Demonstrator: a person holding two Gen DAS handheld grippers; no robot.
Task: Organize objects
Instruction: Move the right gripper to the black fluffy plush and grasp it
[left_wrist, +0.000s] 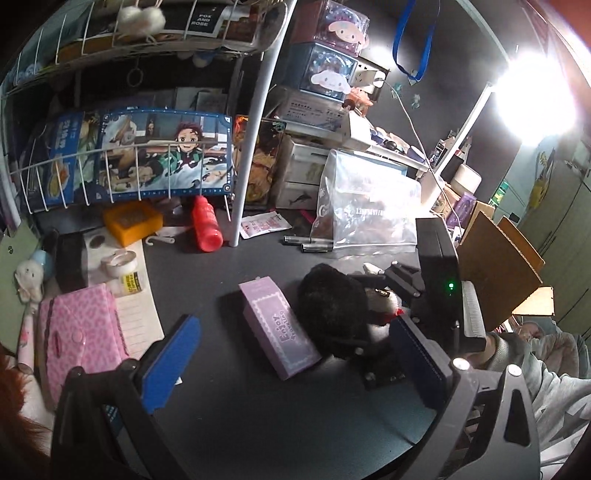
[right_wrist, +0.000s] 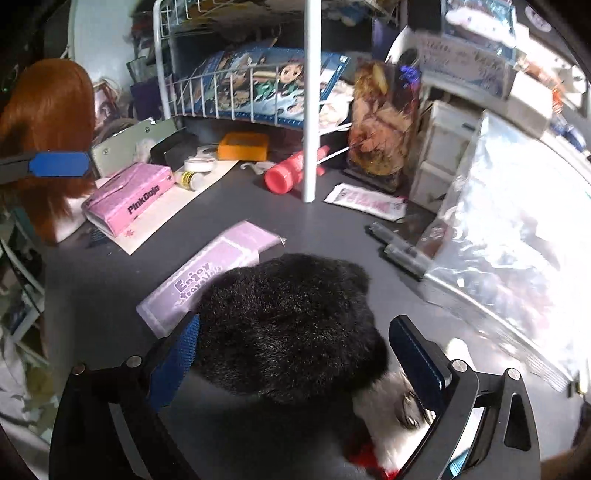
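1. A fluffy black plush toy (right_wrist: 291, 325) with a white patch and a bit of red trim lies on the dark grey desk (left_wrist: 229, 413), touching a pale lilac rectangular box (left_wrist: 279, 328).
2. The right gripper (right_wrist: 295, 365) straddles the toy, its blue-padded jaws spread wide and not pressing the fur.
3. The left gripper (left_wrist: 291, 363) hangs over the lilac box, jaws spread wide, gripping nothing.
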